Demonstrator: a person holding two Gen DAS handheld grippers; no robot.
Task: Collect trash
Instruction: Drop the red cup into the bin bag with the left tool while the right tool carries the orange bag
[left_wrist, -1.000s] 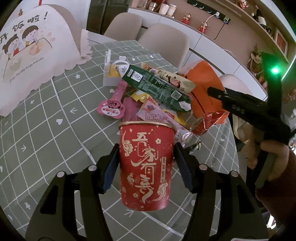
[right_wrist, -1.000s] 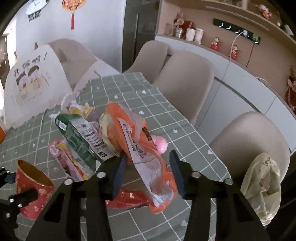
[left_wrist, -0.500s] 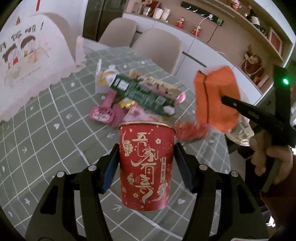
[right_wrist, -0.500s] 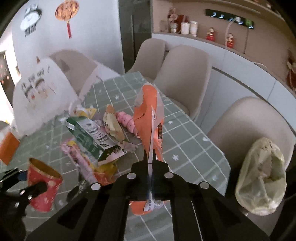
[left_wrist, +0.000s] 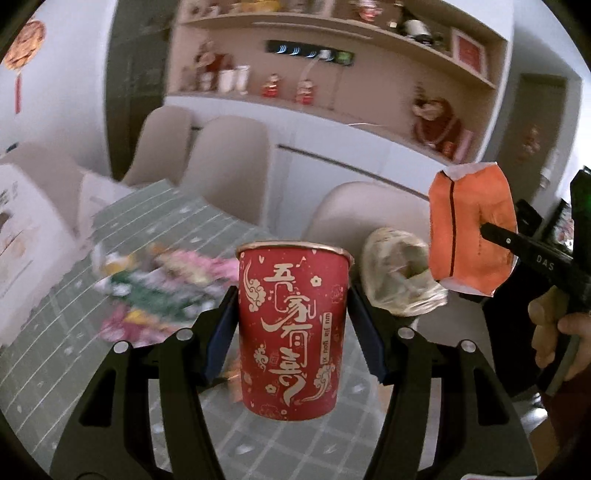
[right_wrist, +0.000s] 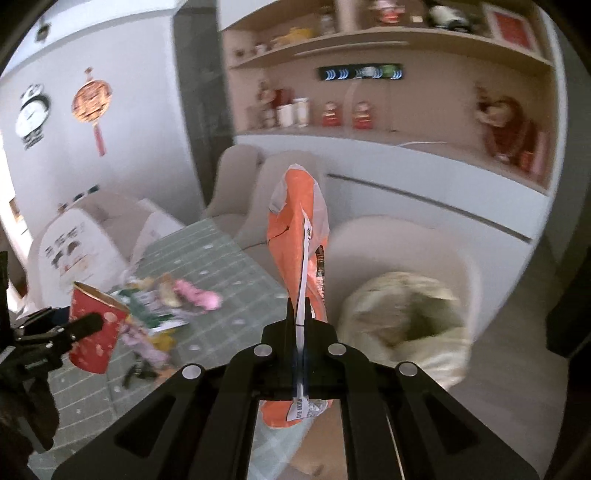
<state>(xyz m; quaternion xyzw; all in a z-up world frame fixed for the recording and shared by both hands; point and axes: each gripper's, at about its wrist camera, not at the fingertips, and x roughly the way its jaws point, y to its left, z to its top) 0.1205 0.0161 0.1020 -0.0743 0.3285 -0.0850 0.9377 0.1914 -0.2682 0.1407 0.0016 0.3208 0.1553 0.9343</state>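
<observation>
Up off the table, a red paper cup (left_wrist: 291, 332) printed with gold characters sits upright between the blue pads of the left gripper (left_wrist: 291, 332), which is about half spread and pressing on the cup's sides. At about three o'clock from the cup in the left wrist view, an orange snack bag (left_wrist: 471, 229) is pinched flat in the right gripper (right_wrist: 300, 354), whose jaws are clamped tight on the bag's white seam, so the bag stands up past the fingertips and hangs below them. A hand (left_wrist: 557, 332) grips that tool's handle at the right edge. Between cup and bag, at roughly one o'clock from the cup, a pale plastic trash bag (left_wrist: 400, 277) rests open-mouthed on a beige chair (right_wrist: 406, 243). Back at nine to ten o'clock from the cup, a blurred heap of wrappers (left_wrist: 162, 288), green, pink and yellow, lies on the green checked tablecloth (left_wrist: 155, 210). Beyond are more chairs and a shelved wall with figurines.
</observation>
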